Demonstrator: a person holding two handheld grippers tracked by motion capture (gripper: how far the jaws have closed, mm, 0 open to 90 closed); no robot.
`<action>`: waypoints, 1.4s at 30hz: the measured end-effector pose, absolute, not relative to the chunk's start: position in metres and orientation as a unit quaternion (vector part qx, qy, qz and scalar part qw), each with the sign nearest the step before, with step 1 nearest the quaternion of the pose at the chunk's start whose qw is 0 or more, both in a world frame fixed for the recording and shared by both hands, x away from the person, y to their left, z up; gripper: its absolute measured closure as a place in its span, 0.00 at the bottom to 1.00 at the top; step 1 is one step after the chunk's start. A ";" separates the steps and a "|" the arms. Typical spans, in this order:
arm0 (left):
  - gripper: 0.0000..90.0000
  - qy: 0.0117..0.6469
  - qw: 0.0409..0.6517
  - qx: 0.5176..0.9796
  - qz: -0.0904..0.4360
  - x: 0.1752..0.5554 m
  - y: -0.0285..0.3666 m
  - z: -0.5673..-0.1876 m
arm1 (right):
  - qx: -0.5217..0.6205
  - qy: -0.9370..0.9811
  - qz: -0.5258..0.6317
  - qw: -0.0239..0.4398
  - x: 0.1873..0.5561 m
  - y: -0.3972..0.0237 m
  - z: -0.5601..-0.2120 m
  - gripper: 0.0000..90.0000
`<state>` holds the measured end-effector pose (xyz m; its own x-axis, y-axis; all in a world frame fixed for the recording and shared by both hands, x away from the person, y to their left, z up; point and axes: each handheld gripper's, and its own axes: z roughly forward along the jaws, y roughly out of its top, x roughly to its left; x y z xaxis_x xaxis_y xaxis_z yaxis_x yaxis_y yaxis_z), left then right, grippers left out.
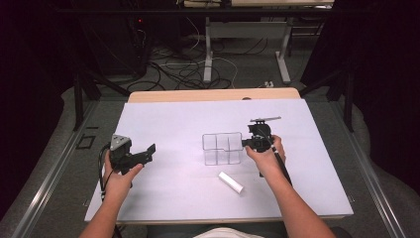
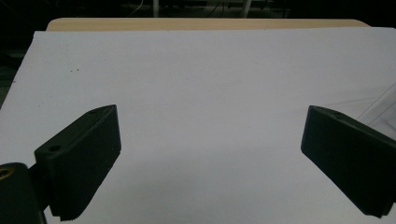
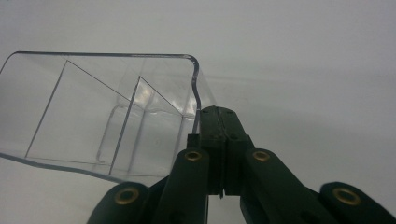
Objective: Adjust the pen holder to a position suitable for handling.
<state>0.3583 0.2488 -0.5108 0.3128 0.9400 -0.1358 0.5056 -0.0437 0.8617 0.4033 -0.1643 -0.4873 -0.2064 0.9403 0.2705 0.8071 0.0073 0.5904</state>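
A clear plastic box point(image 1: 222, 148) with inner dividers stands near the middle of the white mat point(image 1: 168, 119). My right gripper point(image 1: 249, 143) is at its right side, and in the right gripper view the jaws point(image 3: 217, 119) are pressed together on the right wall of the clear box point(image 3: 93, 107). A white cylinder point(image 1: 231, 182) lies on the mat in front of the box, toward the person. My left gripper point(image 1: 147, 152) is held over the left part of the mat. Its jaws point(image 2: 210, 154) stand wide open with nothing between them.
The mat covers a wooden table whose far edge point(image 1: 213, 94) shows beyond it. Behind the table are desk legs point(image 1: 208, 54) and loose cables point(image 1: 173, 69) on the floor. Metal rails point(image 1: 49, 178) run along both sides.
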 end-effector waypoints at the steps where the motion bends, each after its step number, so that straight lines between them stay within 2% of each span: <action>1: 0.05 0.532 0.442 0.679 0.246 0.358 0.249 -0.511 | 0.620 0.704 0.332 0.099 0.403 -0.161 -0.487 1.00; 13: 0.05 0.531 0.442 0.680 0.246 0.358 0.249 -0.511 | 0.614 0.710 0.333 0.086 0.402 -0.147 -0.488 1.00; 16: 0.05 0.532 0.444 0.678 0.246 0.358 0.249 -0.511 | 0.603 0.718 0.337 0.087 0.403 -0.151 -0.488 0.91; 20: 0.05 0.531 0.443 0.678 0.248 0.358 0.250 -0.511 | 0.583 0.731 0.344 0.085 0.401 -0.158 -0.486 0.84; 24: 0.05 0.531 0.441 0.680 0.248 0.358 0.250 -0.511 | 0.562 0.740 0.357 0.093 0.399 -0.161 -0.484 0.81; 32: 0.06 0.532 0.440 0.680 0.247 0.358 0.250 -0.511 | 0.503 0.760 0.398 0.107 0.384 -0.172 -0.481 0.65; 42: 0.06 0.532 0.442 0.679 0.245 0.358 0.249 -0.512 | 0.447 0.791 0.401 0.118 0.363 -0.174 -0.485 0.52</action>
<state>0.3579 0.2493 -0.5116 0.3138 0.9396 -0.1368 0.5058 -0.0434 0.8616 0.3627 -0.1738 -0.4854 -0.5724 0.8017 0.1718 0.6124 0.2787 0.7398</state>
